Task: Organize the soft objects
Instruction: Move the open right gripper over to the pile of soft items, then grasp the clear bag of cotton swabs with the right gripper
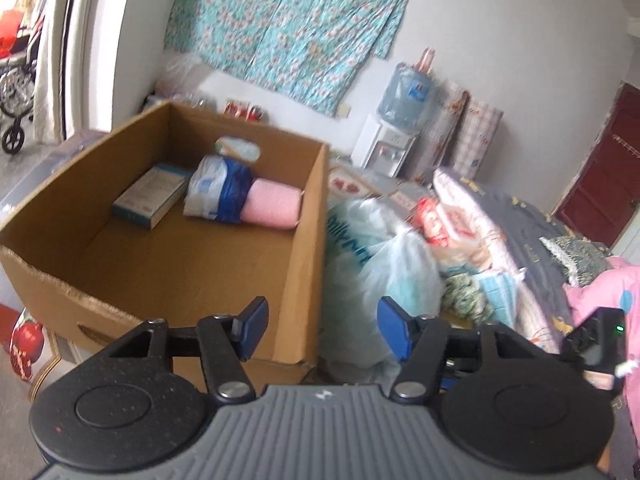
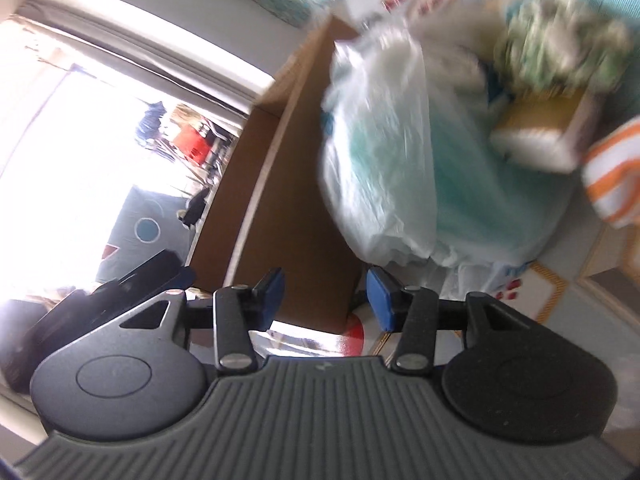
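Observation:
An open cardboard box (image 1: 308,216) stands on the bed; inside lie a pink roll (image 1: 272,204), a blue-and-white pack (image 1: 218,190), a small boxed item (image 1: 150,194) and a pale pack (image 1: 238,148). Right of the box lies a white plastic bag with teal contents (image 1: 372,264), also in the blurred right wrist view (image 2: 384,152). My left gripper (image 1: 324,330) is open and empty, over the box's near right corner. My right gripper (image 2: 326,298) is open and empty, beside the box wall (image 2: 280,200), just below the bag.
More soft items lie beyond the bag: a green-white bundle (image 1: 464,294), a red-patterned pack (image 1: 434,220), an orange-striped cloth (image 2: 616,172), a pink quilt (image 1: 604,304). A water dispenser (image 1: 394,136) stands by the wall, with a doorway (image 1: 24,60) at left.

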Demonstrator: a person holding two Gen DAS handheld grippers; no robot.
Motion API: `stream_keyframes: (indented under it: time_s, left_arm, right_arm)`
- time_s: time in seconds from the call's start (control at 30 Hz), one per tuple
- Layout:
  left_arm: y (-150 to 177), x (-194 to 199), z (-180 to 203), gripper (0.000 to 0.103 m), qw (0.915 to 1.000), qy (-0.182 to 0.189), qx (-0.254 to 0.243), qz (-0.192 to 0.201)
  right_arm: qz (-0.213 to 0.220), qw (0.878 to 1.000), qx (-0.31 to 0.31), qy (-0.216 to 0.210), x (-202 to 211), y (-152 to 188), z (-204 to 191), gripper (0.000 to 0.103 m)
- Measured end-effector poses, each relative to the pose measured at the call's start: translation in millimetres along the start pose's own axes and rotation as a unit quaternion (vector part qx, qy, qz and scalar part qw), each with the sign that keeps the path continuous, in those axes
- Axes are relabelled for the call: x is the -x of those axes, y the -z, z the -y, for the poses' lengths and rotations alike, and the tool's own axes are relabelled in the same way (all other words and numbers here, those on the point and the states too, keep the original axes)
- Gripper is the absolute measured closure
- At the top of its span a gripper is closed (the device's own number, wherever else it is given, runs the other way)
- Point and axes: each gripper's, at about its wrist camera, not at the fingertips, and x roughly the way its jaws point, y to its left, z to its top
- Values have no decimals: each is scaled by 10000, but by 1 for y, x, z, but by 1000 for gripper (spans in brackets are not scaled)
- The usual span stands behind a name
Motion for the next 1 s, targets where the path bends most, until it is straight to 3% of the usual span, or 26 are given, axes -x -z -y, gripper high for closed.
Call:
stream_keyframes:
  time_s: [0.17,0.33,0.53,0.63,0.8,1.0]
  left_arm:
    - [1,-1,36,34,9989,200,-399,153]
    - [6,-21,78,30,9951,457,-864,119]
    - [0,-62,121,32,9918,697,-1075,-43]
    - [-15,-94,137,34,9920,825,-915,-280]
    - [-41,-157,152,50,9926,642,-563,-860]
    - [-64,-230,148,65,9829,660,141,-1710]
  right_arm:
    - [488,9987,87,117,70,-19,13,57]
    - [918,9933,197,675,139,-34,15,56]
    - [1012,9885,189,1107,166,-85,19,55]
    - [863,9889,189,1193,161,-133,18,55]
    - [185,9878,-92,1541,116,-217,43,54]
    - [-475,9723,-230,2276,45,-269,93,55]
